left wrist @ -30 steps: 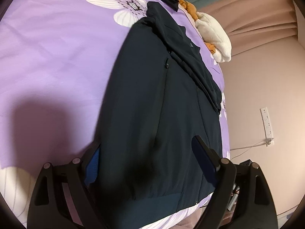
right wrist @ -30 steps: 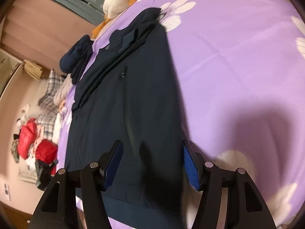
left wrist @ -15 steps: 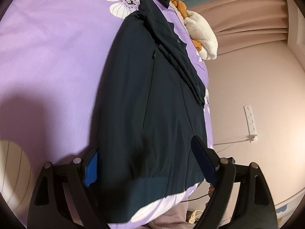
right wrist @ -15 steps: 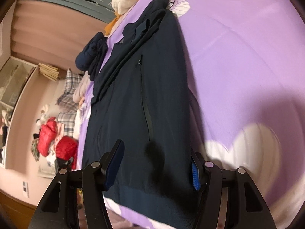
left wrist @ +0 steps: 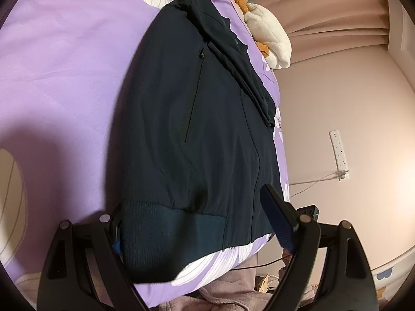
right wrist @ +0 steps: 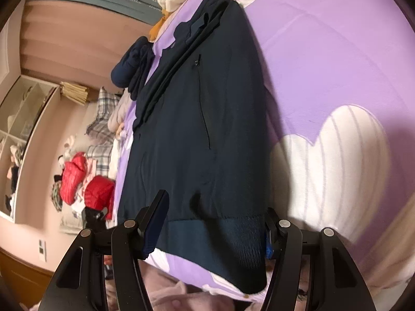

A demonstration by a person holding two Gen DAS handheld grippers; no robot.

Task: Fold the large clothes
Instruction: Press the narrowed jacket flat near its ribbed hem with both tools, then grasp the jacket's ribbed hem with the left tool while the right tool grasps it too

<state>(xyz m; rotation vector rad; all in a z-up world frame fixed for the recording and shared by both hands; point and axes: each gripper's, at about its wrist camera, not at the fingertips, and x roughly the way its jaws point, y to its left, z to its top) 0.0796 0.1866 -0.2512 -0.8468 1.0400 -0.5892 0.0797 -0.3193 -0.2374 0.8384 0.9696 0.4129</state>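
A dark navy zip jacket (left wrist: 197, 129) lies lengthwise on the purple flowered bed cover (left wrist: 64, 64), sleeves folded in, collar at the far end. It also shows in the right wrist view (right wrist: 197, 129). My left gripper (left wrist: 197, 223) is open, its jaws standing on either side of the ribbed hem (left wrist: 168, 230) at the near end. My right gripper (right wrist: 212, 223) is open too, its jaws either side of the same hem (right wrist: 220, 235). Neither gripper holds cloth.
A white and orange plush toy (left wrist: 269, 36) lies past the collar. Another dark garment (right wrist: 129, 64) sits at the bed's far side. Red jackets and plaid cloth (right wrist: 85, 181) lie on the floor. A wall socket strip (left wrist: 339, 153) is on the wall.
Both grippers have drawn back along the jacket toward its near end, so the ribbed hem now sits between their open jaws. The jacket has not moved.
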